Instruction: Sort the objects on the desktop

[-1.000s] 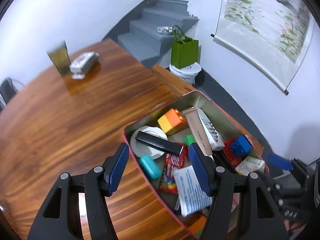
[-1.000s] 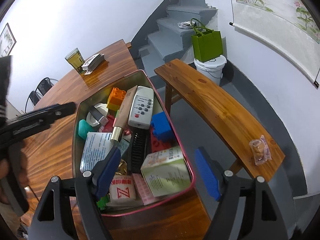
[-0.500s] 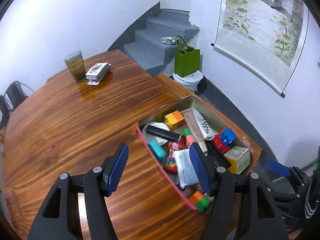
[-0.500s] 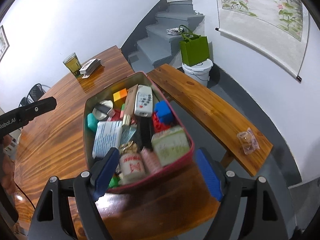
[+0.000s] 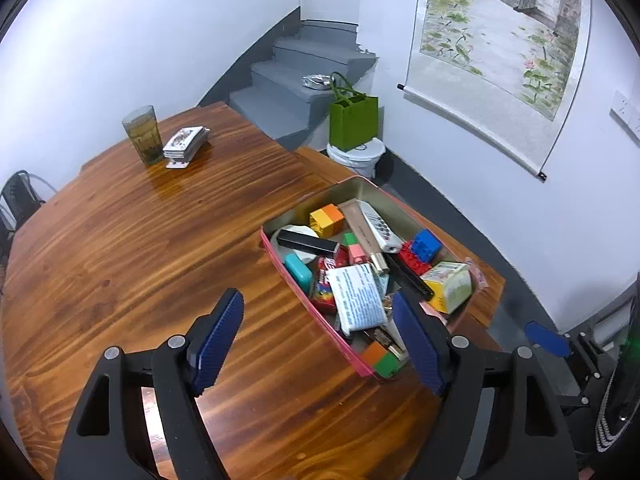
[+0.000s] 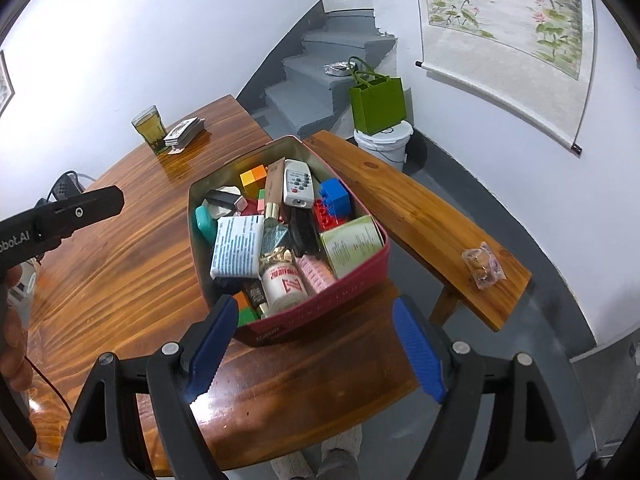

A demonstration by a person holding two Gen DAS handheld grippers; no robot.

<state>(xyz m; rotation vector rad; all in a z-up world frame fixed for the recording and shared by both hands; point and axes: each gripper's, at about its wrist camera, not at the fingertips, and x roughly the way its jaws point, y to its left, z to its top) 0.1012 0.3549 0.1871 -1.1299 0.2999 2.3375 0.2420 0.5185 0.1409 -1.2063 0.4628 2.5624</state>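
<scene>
While left gripper [image 5: 320, 340] jaws are opening, nothing between blue pads [image 5: 218, 334], only bare wooden table [image 5: 140, 260] below. Right gripper [image 6: 314, 344] spread wide, empty, hovering over table edge just short of red tin [image 6: 332, 296]. Tin sits at table's right edge, crammed: white remote [image 6: 298, 182], blue brick [image 6: 335, 197], white packet [image 6: 236, 250], green-yellow carton [image 6: 352, 246]. Glass [image 5: 143, 134] and card deck [image 5: 186, 142] far across table.
</scene>
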